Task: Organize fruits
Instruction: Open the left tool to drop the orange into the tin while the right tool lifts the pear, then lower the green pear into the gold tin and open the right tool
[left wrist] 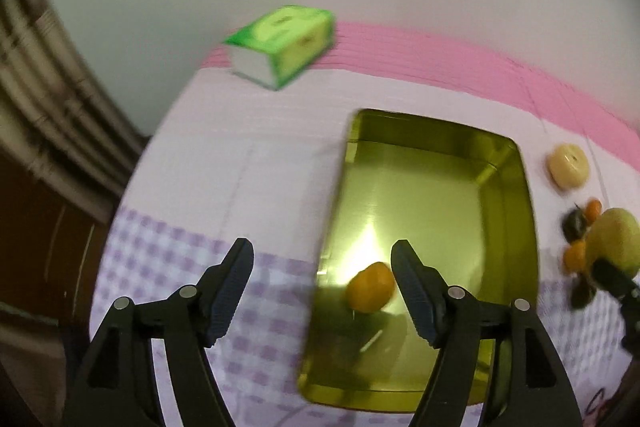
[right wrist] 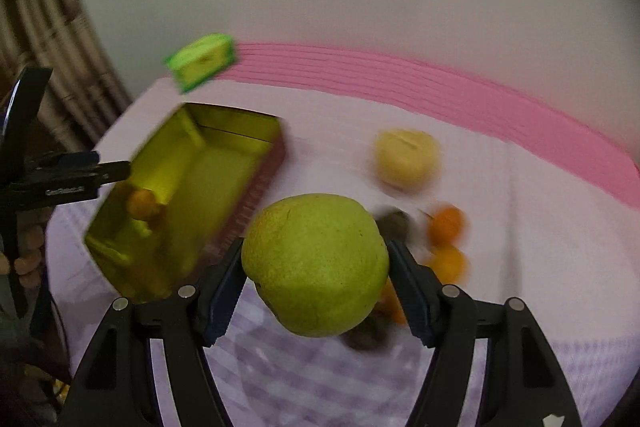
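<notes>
Progress is small: one orange [left wrist: 370, 287] lies in the tin [left wrist: 516, 187], under the left gripper [left wrist: 322, 293], whose jaws stand wide and empty. The right gripper [right wrist: 316, 301] holds a pear [right wrist: 316, 263] above the desk [right wrist: 540, 187], beside the tin. An apple [right wrist: 406, 159], two oranges [right wrist: 446, 223] and dark fruits wait outside.

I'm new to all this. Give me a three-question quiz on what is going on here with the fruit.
1. True or false: the tin already holds an orange fruit.
2. What is the right gripper clamped on? A) the green pear B) the tissue pack C) the pale yellow fruit
3. Fill in: the left gripper's jaws are ____ and hold nothing.

Key: 1 true; 2 A; 3 open.
</notes>
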Motion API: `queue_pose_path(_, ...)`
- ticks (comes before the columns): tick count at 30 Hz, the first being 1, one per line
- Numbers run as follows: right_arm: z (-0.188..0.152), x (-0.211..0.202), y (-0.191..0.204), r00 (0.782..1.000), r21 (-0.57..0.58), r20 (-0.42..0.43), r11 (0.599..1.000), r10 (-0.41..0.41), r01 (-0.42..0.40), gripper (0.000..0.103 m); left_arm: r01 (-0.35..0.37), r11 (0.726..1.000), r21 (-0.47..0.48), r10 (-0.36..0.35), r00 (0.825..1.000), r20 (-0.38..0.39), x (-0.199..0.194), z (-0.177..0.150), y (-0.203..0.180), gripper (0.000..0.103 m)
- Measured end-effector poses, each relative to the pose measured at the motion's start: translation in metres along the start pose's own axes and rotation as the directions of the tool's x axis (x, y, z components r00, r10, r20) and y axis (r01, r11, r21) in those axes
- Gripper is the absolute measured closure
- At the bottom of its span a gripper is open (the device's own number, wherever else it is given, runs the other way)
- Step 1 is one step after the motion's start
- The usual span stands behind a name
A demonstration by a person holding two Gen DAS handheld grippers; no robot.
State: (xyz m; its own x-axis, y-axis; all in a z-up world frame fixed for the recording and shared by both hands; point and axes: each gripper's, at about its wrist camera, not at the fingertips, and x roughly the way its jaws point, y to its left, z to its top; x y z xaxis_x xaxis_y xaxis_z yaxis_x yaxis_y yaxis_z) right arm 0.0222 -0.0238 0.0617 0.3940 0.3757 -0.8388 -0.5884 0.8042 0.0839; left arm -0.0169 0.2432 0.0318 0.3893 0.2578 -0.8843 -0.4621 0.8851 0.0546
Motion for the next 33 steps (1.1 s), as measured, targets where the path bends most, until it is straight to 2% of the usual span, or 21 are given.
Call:
queue_pose_path(4,0.028,0.033,0.049,0.998,-0.099,-0.019,0.993,0.061,-0.063,0.037,-0.052,0.996,-0.076,0.05,0.998,-0.025,0.002,-0.007,0.029,0.031)
queue_pose_path(7,0.042,0.055,0.074,0.995,-0.145,-0.038,0.985,0.088,-0.092,0.037,-0.06,0.99,-0.13,0.055,0.997,-0.047,0.006,-0.017,0.046,0.031)
queue_pose_path(12,0.058,0.093,0.107,0.992,-0.213,-0.095,0.971,0.086,-0.104,0.037,-0.076,0.981,-0.176,0.063,0.995,-0.079,0.02,-0.019,0.061,0.031)
queue_pose_path(19,0.065,0.125,0.119,0.988,-0.237,-0.151,0.968,0.043,-0.078,0.037,-0.086,0.975,-0.204,0.069,0.994,-0.089,0.026,-0.02,0.071,0.031)
queue_pose_path(26,0.062,0.144,0.122,0.981,-0.258,-0.192,0.965,0.005,-0.056,0.036,-0.08,0.98,-0.181,0.067,0.995,-0.08,0.025,-0.02,0.068,0.031)
queue_pose_path(33,0.063,0.144,0.121,0.982,-0.255,-0.188,0.965,0.01,-0.059,0.036,-0.074,0.989,-0.131,0.065,0.995,-0.074,0.026,-0.02,0.057,0.031)
